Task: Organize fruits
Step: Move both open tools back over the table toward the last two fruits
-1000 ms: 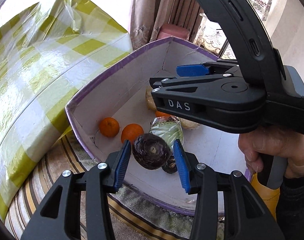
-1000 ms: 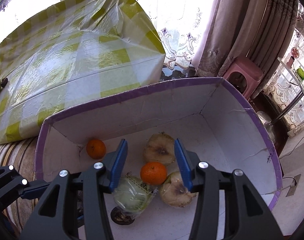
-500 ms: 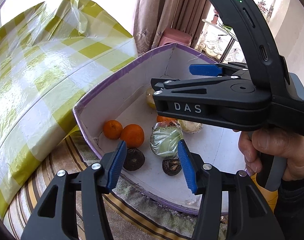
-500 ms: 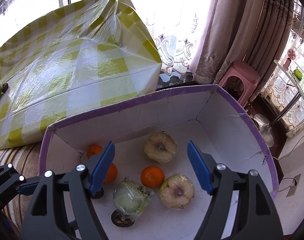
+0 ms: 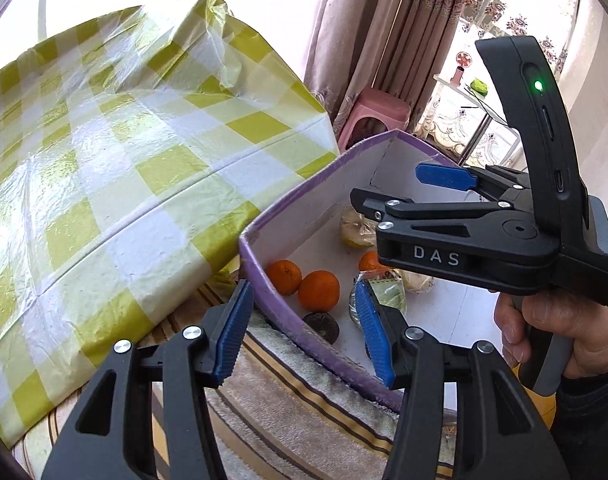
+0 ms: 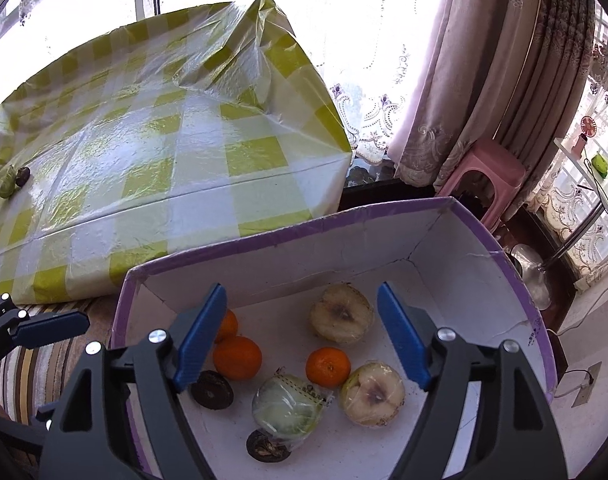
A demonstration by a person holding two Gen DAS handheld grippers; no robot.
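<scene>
The box (image 6: 343, 236) sits on a striped cloth (image 5: 288, 380), in front of and right of the covered table (image 6: 164, 152). In the box: two oranges (image 6: 237, 357) touching at the left wall, a third orange (image 6: 327, 366) at centre, apple halves behind (image 6: 341, 314) and right (image 6: 372, 394) of it, a wrapped fruit (image 6: 286, 404) in front. Two small items (image 6: 14, 178) lie on the table's far left. A stool (image 6: 483, 176) stands behind the box.

In the purple-rimmed white box (image 6: 535, 320) we see three oranges (image 6: 236, 357), two at nine o'clock and one central, two wrapped cut apples (image 6: 341, 314) at one and four o'clock, a wrapped green fruit (image 6: 286, 409), and two dark round fruits (image 6: 212, 390) at seven.
</scene>
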